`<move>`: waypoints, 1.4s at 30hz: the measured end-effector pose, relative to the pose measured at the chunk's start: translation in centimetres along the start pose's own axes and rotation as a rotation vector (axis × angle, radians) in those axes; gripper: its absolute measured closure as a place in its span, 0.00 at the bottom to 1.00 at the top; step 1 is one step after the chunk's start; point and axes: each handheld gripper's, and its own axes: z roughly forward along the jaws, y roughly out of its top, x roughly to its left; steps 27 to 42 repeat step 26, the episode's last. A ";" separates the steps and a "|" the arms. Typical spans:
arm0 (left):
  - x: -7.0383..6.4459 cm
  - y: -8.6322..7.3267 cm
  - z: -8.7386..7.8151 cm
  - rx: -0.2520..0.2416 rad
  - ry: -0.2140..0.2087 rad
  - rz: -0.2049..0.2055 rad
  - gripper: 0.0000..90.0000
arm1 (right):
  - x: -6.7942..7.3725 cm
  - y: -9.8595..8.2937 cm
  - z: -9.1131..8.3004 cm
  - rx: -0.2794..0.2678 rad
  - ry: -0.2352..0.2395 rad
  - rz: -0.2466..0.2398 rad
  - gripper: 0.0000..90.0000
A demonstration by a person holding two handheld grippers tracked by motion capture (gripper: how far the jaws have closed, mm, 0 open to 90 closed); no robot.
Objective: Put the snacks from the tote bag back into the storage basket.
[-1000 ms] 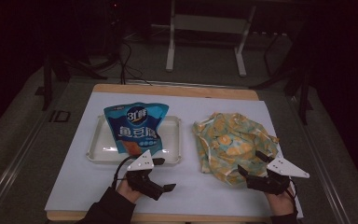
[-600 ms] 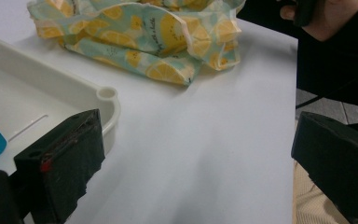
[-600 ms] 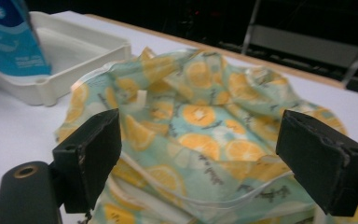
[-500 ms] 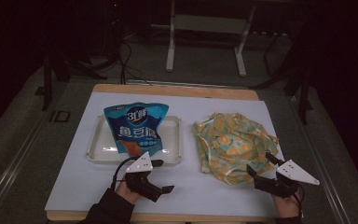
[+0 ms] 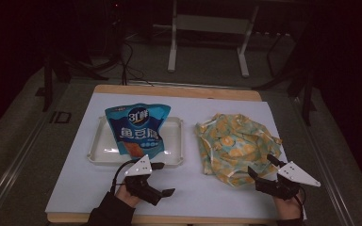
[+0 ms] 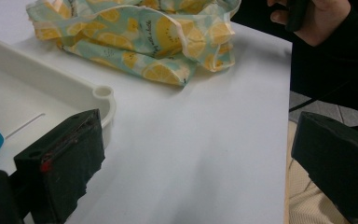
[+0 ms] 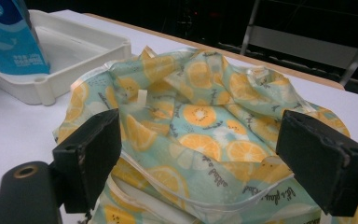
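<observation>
A blue snack bag [image 5: 137, 129] lies in a white tray [image 5: 173, 141] left of centre on the white table. To its right sits a crumpled lemon-print pouch [image 5: 235, 141]. My left gripper [image 5: 167, 179] is open just in front of the tray's near right corner, holding nothing. In the left gripper view its jaws [image 6: 200, 154] stand wide over bare table, with the tray corner [image 6: 103, 92] and the pouch [image 6: 158, 37] beyond. My right gripper [image 5: 260, 165] is open at the pouch's near edge. In the right gripper view [image 7: 207, 154] the pouch [image 7: 205, 116] spreads between the jaws.
The table's near edge lies just behind both hands, and its right edge [image 6: 286, 116] is close to the right hand [image 6: 317, 18]. Bare white surface separates the tray and the pouch. Metal stand legs [image 5: 207, 42] rise on the floor beyond the table.
The right gripper has slid slightly right and back toward the near edge, still open at the pouch. The left gripper has hardly moved.
</observation>
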 end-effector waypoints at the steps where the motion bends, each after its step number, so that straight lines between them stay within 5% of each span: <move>1: 0.0 0.0 0.0 -0.001 0.001 0.002 0.03 | 0.0 0.0 0.0 -0.002 -0.002 -0.001 0.16; 42: 0.1 -0.1 0.0 -0.003 0.007 0.009 0.03 | -0.1 -0.2 0.2 -0.004 -0.003 -0.001 0.16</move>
